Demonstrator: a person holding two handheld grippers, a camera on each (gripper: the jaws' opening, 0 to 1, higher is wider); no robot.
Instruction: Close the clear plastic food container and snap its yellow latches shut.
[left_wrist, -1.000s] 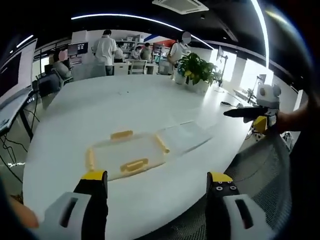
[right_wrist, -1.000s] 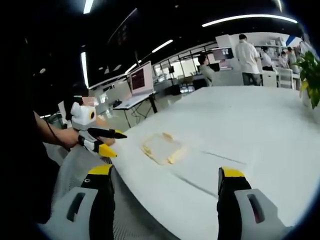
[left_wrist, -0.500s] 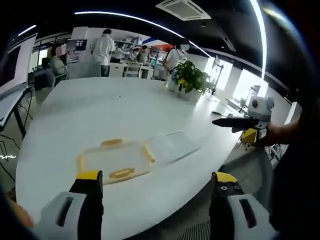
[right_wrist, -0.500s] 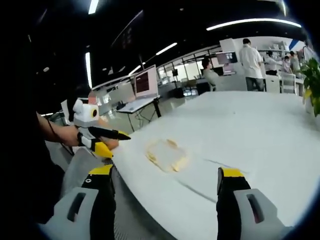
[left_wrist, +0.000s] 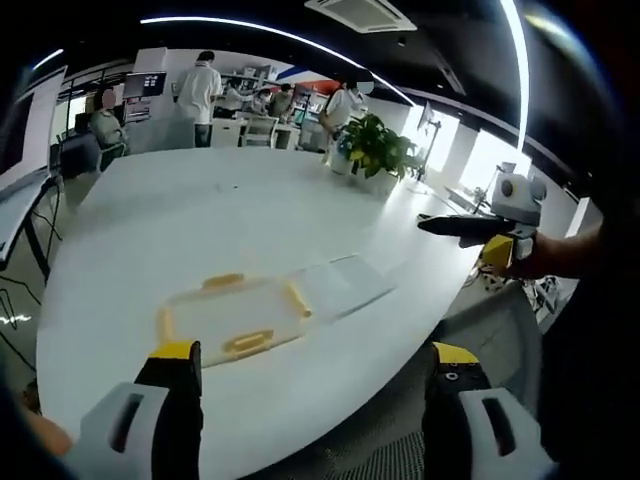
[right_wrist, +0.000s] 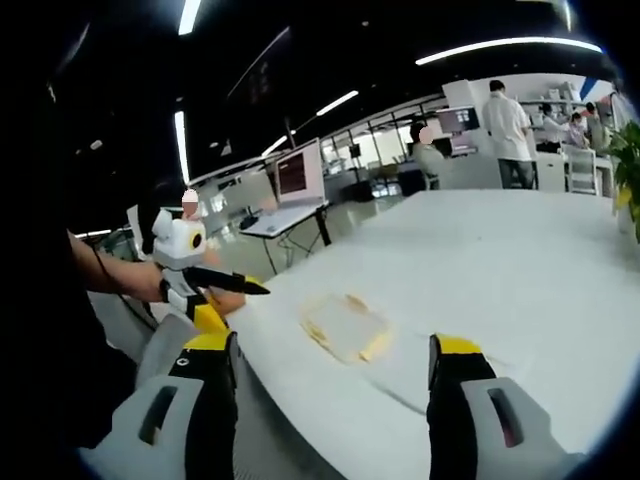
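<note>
The clear plastic container (left_wrist: 235, 315) lies open on the white table (left_wrist: 200, 220), with yellow latches (left_wrist: 297, 298) along its edges. Its clear lid (left_wrist: 345, 285) rests flat on the table beside it, to the right. My left gripper (left_wrist: 312, 352) is open with nothing between its jaws, short of the container and above the table's near edge. My right gripper (left_wrist: 455, 232) is in the air off to the right, held by a hand. In the right gripper view, the container (right_wrist: 345, 327) lies ahead of my open right gripper (right_wrist: 333, 345), and my left gripper (right_wrist: 235, 298) is at the left.
A grey mesh chair back (left_wrist: 490, 325) stands at the table's near edge. A potted plant (left_wrist: 375, 145) sits at the far end of the table. Several people stand at desks beyond it. A monitor (right_wrist: 298, 170) stands on a side desk.
Both views have shifted slightly as the hands drift. The container and its lid lie where they were, and both grippers have stayed open.
</note>
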